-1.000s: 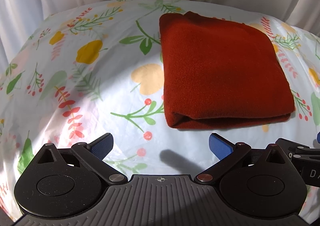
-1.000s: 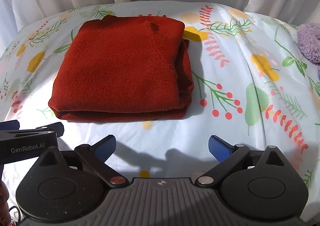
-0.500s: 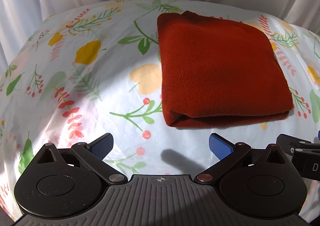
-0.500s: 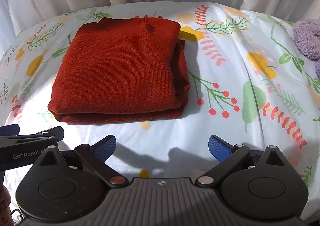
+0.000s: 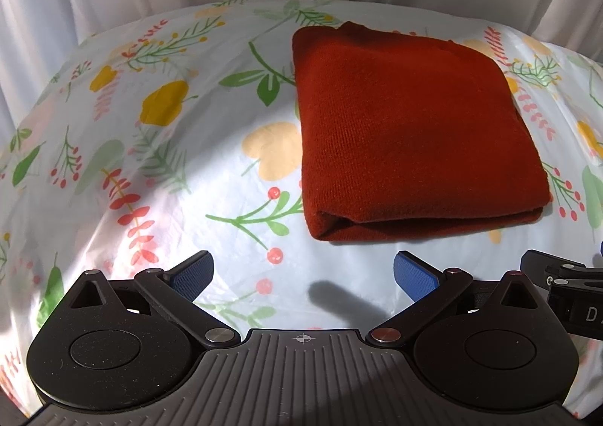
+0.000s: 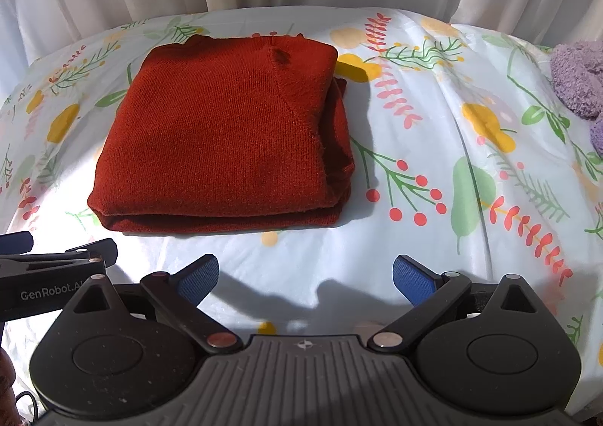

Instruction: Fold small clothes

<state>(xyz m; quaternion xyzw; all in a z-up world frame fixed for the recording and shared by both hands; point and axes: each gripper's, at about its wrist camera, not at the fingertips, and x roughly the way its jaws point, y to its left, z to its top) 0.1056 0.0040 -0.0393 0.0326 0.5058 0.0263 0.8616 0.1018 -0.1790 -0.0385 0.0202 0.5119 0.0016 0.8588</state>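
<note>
Red sweater (image 5: 410, 132) stays folded; both tools unchanged, spread, empty.

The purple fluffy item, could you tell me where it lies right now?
The purple fluffy item lies at the right wrist view's far right edge, on the floral sheet, well apart from the folded red garment.

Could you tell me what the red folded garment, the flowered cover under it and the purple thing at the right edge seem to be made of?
Garment: fine knit, probably wool or acrylic; ribbed rows, matte. Cover: likely thin plastic; glossy sheen, creases. Purple thing: fuzzy fleece-like fabric, nubbly pile.
</note>
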